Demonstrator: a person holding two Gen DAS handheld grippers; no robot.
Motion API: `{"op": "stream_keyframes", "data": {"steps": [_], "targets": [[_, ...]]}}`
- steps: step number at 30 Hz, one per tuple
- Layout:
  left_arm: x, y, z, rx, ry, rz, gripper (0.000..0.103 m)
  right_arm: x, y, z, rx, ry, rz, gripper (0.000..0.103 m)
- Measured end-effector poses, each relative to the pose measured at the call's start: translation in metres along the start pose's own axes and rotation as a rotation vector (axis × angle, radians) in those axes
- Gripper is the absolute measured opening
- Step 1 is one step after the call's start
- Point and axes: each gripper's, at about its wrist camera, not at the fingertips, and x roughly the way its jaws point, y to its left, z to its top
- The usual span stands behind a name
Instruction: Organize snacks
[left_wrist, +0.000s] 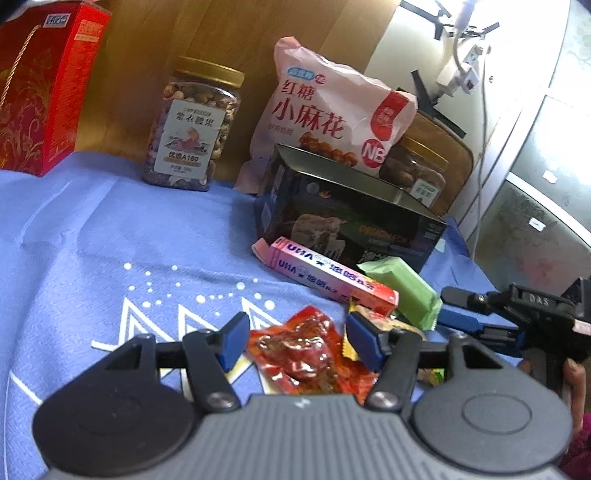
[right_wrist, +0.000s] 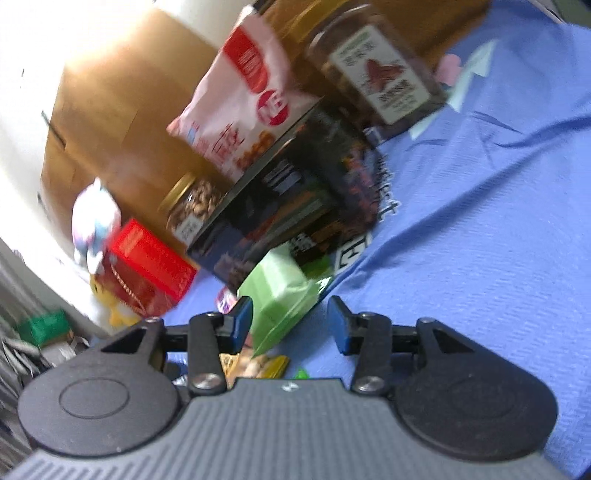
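Note:
My left gripper (left_wrist: 297, 341) is open, its fingers on either side of a red snack packet (left_wrist: 306, 354) lying on the blue cloth (left_wrist: 110, 240). A pink candy box (left_wrist: 328, 277), a green packet (left_wrist: 406, 291) and a yellow packet (left_wrist: 351, 347) lie beside it, in front of an open dark box (left_wrist: 351, 218). My right gripper (right_wrist: 290, 325) is open, with the green packet (right_wrist: 280, 295) between its fingers; whether they touch it is unclear. It also shows in the left wrist view (left_wrist: 461, 310), right of the green packet.
Behind stand a nut jar (left_wrist: 192, 129), a pink snack bag (left_wrist: 332, 110), a second jar (left_wrist: 417, 173) and a red gift box (left_wrist: 40, 85) against a wooden board. The right wrist view is tilted and blurred, with small packets (right_wrist: 258, 363) under the gripper.

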Motion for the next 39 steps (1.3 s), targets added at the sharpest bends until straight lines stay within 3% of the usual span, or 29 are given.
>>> {"op": "stream_keyframes", "data": {"steps": [5, 14, 39], "targets": [[-0.003, -0.003, -0.003, 0.016, 0.017, -0.012, 0.059, -0.008, -0.015, 0.004, 0.086, -0.043, 0.018, 0.048], [-0.014, -0.010, -0.006, 0.029, -0.003, -0.050, 0.059, -0.009, -0.017, 0.004, 0.100, -0.062, 0.019, 0.048], [-0.014, -0.011, -0.008, 0.068, -0.026, -0.002, 0.062, -0.014, -0.028, 0.004, 0.173, -0.091, 0.105, 0.051]]}}
